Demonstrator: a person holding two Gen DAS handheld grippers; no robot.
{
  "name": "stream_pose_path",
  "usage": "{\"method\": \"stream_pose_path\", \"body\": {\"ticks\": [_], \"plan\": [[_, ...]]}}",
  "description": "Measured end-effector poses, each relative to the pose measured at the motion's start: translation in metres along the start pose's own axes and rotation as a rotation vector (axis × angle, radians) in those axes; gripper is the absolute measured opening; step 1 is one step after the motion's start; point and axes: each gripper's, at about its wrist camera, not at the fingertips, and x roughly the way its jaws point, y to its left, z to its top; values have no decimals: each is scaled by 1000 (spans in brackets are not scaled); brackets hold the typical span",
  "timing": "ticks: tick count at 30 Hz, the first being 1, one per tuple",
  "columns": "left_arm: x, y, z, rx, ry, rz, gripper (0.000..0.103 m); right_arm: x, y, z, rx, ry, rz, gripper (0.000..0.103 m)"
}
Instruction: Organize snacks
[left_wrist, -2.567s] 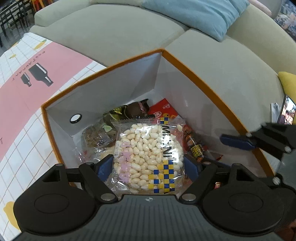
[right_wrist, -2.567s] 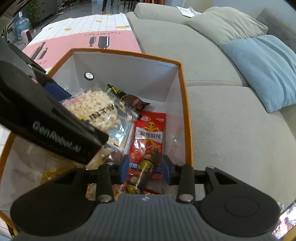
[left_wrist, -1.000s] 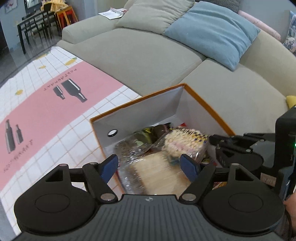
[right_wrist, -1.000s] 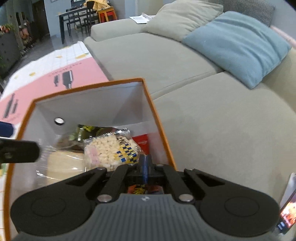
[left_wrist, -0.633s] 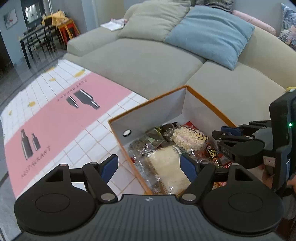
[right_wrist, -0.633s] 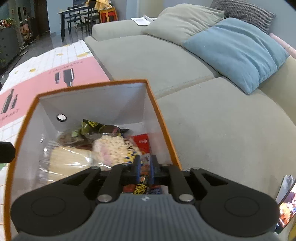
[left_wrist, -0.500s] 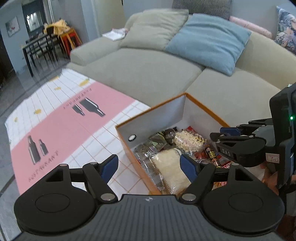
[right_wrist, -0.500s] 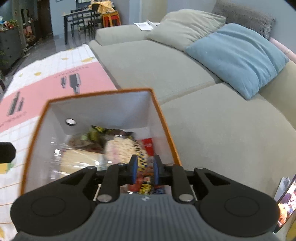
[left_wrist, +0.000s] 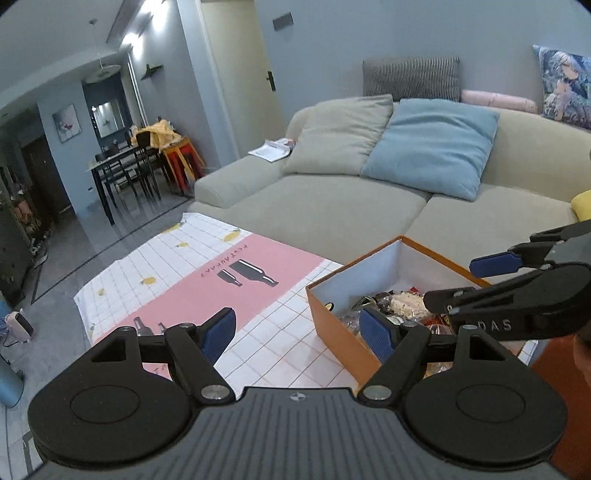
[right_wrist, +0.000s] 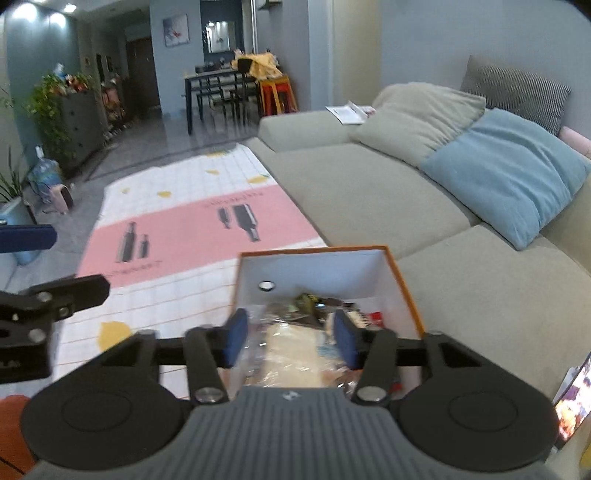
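Note:
An orange box (left_wrist: 332, 325) (right_wrist: 314, 252) with white inner walls stands on the floor mat by the sofa, holding several snack packets (left_wrist: 402, 304) (right_wrist: 295, 347). My left gripper (left_wrist: 301, 334) hangs open and empty above the mat, left of the box and well above it. My right gripper (right_wrist: 290, 334) is above the box's near end; its jaws are opening and nothing is gripped between them. In the left wrist view the right gripper (left_wrist: 458, 280) reaches in from the right over the box.
A grey sofa (left_wrist: 332, 206) with a blue cushion (left_wrist: 432, 144) runs behind the box. The pink and white mat (right_wrist: 177, 236) spreads to the left. A dining table with chairs (right_wrist: 218, 92) stands far back. A phone (right_wrist: 572, 398) lies at the right edge.
Both grippers have risen and pulled back from the box, so the snacks now look small and far below. The right gripper went from shut to wide open. The left stayed open.

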Motion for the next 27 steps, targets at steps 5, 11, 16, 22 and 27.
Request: {"method": "stream_pose_path", "body": {"ticks": [5,11,16,22,27], "plan": [[-11,6,-20,-36,15,10,90,-28,27,-23,-17,-8,-15,60],[-22,18,-49,-108,-7,66,90,-46,46,-53,18,-19,-48,60],[-20,20,-63,-162,-5,19,92,-48,52,-70,10,-20,-78,60],[-2,16,-78,-180,73,-1,92,-43,48,-74,34,-16,-90,60],[8,17,-86,-224,111,-2,89,-31,43,-79,54,25,-97,60]]}}
